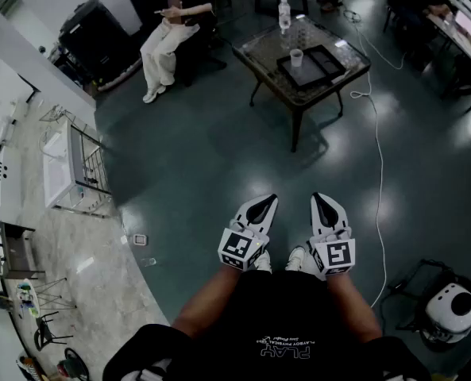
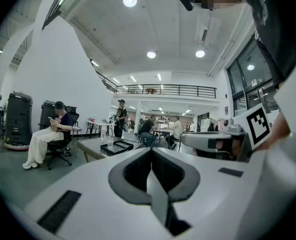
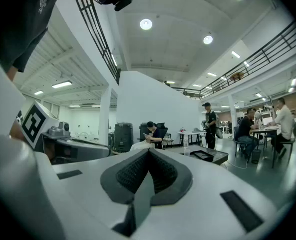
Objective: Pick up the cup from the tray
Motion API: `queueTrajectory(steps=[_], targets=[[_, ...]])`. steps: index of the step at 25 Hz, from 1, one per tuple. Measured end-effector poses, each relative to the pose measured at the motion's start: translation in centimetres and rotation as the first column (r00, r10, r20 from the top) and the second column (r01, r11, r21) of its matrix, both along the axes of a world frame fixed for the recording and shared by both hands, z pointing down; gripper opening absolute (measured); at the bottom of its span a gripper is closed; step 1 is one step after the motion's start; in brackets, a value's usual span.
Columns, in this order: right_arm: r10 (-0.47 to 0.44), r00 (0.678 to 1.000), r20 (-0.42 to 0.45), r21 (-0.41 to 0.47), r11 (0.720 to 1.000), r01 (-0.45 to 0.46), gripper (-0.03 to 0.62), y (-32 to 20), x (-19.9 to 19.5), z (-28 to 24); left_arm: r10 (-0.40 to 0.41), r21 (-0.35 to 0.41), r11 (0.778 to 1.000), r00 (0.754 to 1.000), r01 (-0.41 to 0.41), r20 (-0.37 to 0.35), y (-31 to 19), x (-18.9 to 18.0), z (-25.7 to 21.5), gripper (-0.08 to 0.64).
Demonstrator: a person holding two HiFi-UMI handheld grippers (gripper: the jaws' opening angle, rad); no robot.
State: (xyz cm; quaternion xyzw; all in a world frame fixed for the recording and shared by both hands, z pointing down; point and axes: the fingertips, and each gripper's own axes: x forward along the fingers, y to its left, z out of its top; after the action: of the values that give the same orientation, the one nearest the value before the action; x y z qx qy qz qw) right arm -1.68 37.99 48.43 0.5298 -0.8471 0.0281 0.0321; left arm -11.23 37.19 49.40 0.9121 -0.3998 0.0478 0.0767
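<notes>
Apparently the left tongs and the right tongs are pressed together and empty, held side by side, since the cup on its tray stands far ahead of them.

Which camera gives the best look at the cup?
The head view: it looks down on the cup standing on the tray. Both gripper views show it only as a tiny speck far off.

The black shirt bore "PLAY" in pale letters, seen upside down; smaller print beside it was too fine to read.
</notes>
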Motion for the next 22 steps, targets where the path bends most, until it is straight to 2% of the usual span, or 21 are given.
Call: queueTrajectory(steps=[10,18,22], targets=[[0.004,0.999,-0.036,0.012,1.0,-0.004,0.009,0.6,3.7,0.4,0.031,-0.02,0.999,0.999,-0.03,0.03,0.7,4.5,1.7,0.011],[-0.021,0.999,0.026,0.064,0.998,0.019,0.009,0.1,6.3,0.3,-0.005,-0.015,1.0,1.0,0.005,0.027,-0.4,6.4,1.7,0.011],[-0.028,1.0,0.014,0.064,0.998,0.027,0.009,-0.5,7.8,0.1,-0.008,-0.006,1.0,0.999,0.008,0.039,-0.6,7.8,1.4,0.011]])
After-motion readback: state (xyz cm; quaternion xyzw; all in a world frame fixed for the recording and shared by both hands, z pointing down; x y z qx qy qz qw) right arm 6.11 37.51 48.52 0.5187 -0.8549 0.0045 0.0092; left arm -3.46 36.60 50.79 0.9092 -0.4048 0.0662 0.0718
